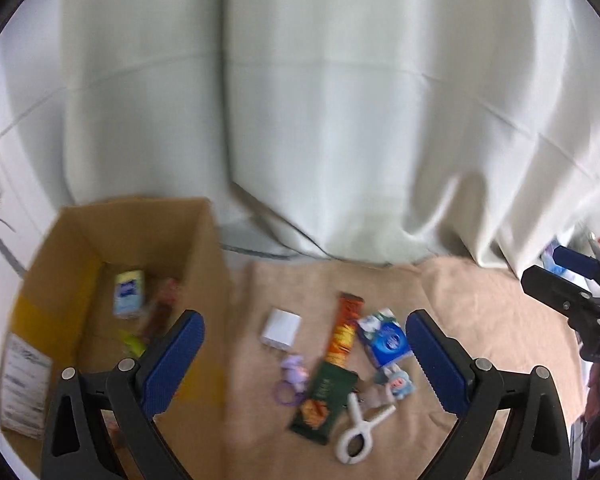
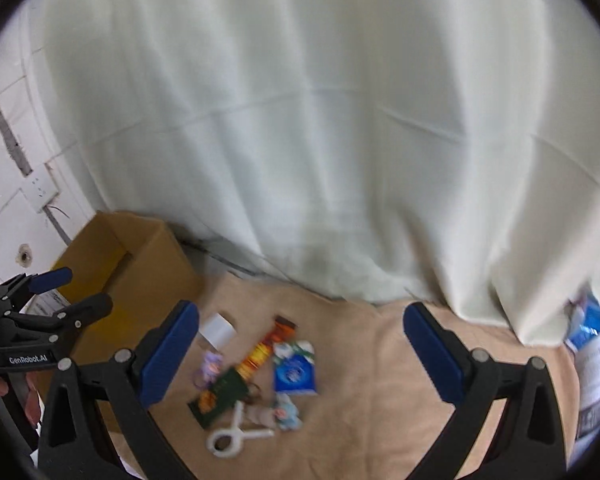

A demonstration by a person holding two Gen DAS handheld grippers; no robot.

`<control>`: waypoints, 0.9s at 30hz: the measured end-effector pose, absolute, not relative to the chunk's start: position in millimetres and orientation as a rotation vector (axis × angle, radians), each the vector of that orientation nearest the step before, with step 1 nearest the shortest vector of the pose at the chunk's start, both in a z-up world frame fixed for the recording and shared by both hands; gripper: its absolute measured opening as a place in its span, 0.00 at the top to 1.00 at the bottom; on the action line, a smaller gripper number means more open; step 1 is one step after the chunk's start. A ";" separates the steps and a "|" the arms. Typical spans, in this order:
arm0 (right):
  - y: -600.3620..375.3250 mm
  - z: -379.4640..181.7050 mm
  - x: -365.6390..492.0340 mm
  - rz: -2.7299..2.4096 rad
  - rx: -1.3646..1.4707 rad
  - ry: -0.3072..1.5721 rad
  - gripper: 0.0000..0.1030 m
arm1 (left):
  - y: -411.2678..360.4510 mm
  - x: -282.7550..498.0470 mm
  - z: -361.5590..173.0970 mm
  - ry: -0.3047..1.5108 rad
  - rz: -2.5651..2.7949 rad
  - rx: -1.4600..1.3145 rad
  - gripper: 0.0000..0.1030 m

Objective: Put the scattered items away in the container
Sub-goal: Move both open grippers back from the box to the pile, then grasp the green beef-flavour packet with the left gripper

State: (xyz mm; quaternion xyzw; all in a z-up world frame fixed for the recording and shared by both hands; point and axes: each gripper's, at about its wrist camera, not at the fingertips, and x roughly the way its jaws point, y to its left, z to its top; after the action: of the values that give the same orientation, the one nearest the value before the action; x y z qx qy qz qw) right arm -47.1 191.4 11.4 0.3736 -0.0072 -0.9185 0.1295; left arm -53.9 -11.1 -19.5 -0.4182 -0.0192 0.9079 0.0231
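Note:
An open cardboard box (image 1: 204,280) stands at the left on a beige cloth; it also shows in the right wrist view (image 2: 160,256). Inside it lie a pale tissue pack (image 1: 129,294) and a dark red snack bar (image 1: 162,312). Scattered on the cloth are a white charger (image 1: 281,330), an orange snack bar (image 1: 344,330), a blue tissue pack (image 1: 384,338), a green packet (image 1: 326,402), a purple keyring (image 1: 292,376), a white clip (image 1: 362,430) and a small blue toy (image 1: 400,384). My left gripper (image 1: 304,364) is open and empty above them. My right gripper (image 2: 300,354) is open and empty too.
A white curtain (image 1: 320,120) hangs behind the cloth. The beige cloth (image 1: 480,320) stretches to the right. Blue-and-white packaging and papers (image 2: 592,344) lie at the far right. The white wall has a socket (image 2: 40,192) at the left.

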 end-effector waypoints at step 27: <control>201.5 -120.3 -8.0 -2.490 1.493 -0.124 0.00 | 0.4 -42.0 -184.5 -0.066 2.441 -1.670 0.46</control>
State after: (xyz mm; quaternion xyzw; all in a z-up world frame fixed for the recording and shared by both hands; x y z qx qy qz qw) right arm -8.0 201.5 -120.3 0.5101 -0.0423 -0.8509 0.1178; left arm -42.0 0.4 -184.5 -0.5621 -0.0222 0.8217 0.0916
